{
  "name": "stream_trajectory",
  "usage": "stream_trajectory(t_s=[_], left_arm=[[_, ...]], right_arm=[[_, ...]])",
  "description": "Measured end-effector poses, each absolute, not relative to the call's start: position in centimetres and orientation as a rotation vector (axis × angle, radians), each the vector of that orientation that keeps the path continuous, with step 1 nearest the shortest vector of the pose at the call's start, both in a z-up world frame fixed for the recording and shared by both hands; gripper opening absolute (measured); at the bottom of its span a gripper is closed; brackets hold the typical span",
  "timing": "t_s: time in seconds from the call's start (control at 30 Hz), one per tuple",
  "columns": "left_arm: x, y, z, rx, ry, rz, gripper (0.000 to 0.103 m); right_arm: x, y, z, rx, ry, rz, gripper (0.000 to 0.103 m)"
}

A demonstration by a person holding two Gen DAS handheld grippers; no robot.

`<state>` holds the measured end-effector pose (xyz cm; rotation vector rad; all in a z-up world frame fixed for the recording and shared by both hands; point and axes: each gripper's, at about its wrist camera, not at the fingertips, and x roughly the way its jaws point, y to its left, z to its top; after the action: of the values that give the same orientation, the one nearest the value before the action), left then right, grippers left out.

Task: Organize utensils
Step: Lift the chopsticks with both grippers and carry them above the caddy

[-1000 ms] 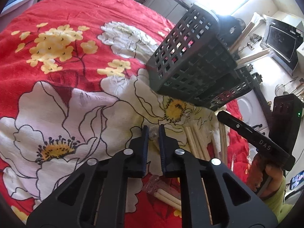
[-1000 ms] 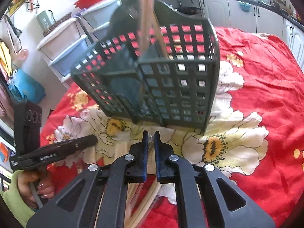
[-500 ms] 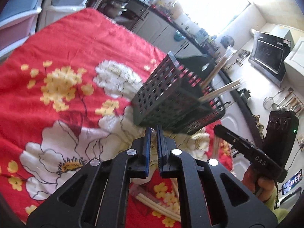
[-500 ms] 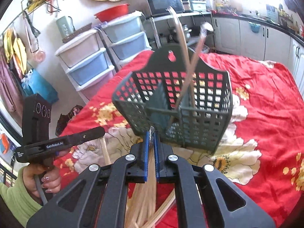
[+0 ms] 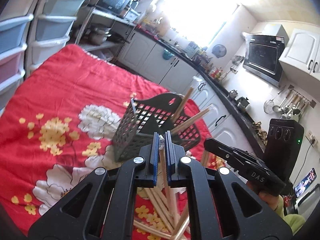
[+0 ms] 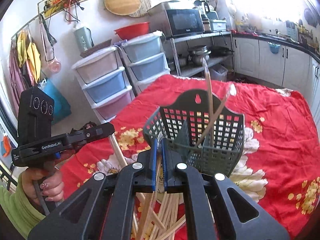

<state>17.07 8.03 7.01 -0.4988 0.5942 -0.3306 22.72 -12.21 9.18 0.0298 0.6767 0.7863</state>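
Kitchen interior: red floral cloth point(image 5: 84, 84) covering the worktop, with stacked pastel plastic drawers point(image 6: 106, 84) at ten o'clock in the right wrist view. Left tongs point(image 5: 161, 142) are clamped on one plastic-wrapped wooden chopstick point(image 5: 164, 166), which hangs down between the blue pads. Dark green perforated plastic utensil basket point(image 5: 140, 132) stands on the cloth at twelve o'clock just beyond both tongs, holding two wrapped chopsticks point(image 6: 210, 108) that lean upward out of it. Right tongs point(image 6: 158, 144) are likewise closed on a wrapped wooden chopstick point(image 6: 155, 182). Loose wooden chopsticks point(image 6: 170, 212) lie heaped on the cloth at six o'clock beneath both tongs.
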Motion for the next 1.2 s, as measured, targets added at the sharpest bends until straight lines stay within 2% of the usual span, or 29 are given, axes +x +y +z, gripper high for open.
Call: stream_trajectory(t_s=[1.2], left_arm=[[17.7,5.2,17.2,-0.395,0.371,-0.422,0.003]], right_arm=[[22.1,-14.6,19.1,0.045,0.386,0.727,0.005]])
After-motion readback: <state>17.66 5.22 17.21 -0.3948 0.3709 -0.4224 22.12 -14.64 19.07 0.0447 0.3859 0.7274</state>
